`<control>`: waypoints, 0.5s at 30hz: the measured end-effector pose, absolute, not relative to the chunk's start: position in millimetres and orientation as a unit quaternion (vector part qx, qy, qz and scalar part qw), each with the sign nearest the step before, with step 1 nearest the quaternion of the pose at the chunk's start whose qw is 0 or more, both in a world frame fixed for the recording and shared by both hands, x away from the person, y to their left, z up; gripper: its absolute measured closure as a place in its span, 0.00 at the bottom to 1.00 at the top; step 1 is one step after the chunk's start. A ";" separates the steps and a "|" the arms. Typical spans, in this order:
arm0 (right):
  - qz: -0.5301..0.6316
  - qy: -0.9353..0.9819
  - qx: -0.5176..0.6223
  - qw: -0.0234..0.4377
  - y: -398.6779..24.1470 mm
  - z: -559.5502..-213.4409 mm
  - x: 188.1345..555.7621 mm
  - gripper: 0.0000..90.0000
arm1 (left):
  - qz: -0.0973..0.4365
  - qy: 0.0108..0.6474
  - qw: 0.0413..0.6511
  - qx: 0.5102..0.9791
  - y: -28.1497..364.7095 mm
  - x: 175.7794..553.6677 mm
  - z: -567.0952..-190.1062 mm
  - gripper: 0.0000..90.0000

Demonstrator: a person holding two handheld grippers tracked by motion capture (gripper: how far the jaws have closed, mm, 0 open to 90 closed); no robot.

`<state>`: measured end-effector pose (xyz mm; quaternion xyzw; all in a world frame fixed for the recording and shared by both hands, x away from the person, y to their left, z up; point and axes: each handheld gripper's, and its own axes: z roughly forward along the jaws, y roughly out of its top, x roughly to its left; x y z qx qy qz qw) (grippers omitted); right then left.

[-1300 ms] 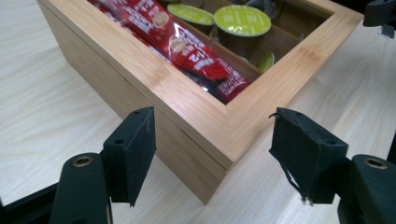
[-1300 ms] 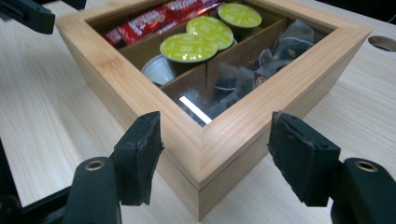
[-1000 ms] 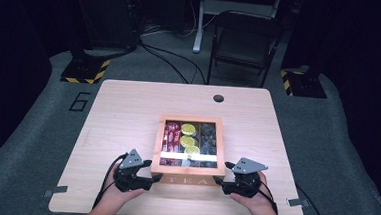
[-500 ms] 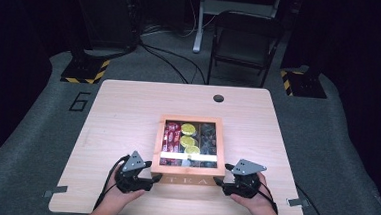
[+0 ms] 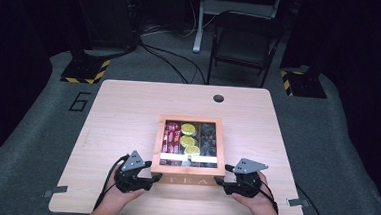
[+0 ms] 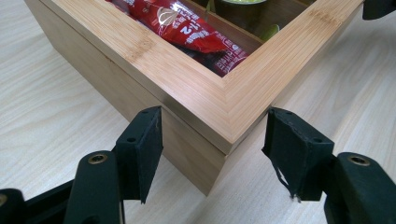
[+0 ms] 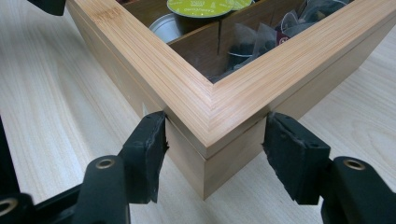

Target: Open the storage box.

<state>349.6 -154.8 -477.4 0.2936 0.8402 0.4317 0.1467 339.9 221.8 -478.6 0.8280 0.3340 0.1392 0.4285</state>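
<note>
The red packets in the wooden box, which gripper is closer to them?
Left. The left gripper sits at the wooden box's near left corner, by the red packets. The right gripper is at the near right corner, beyond the lime-lidded capsules.

Folding chair [image 5: 243,40] beyond the wooden table [image 5: 128,113]

Both hands rest near the table's near edge; left gripper [image 5: 155,177] stands open, right gripper [image 5: 218,180] has just been closing.
</note>
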 end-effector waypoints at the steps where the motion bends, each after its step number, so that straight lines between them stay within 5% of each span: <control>1: 0.431 0.841 0.292 0.144 -155.4 -476.9 349.6 0.45 | 0.145 0.335 0.433 0.824 221.3 339.6 -478.7 0.42; 15: 0.453 0.826 0.299 0.151 -155.5 -472.0 348.6 0.48 | 0.156 0.326 0.449 0.818 220.6 339.2 -472.6 0.44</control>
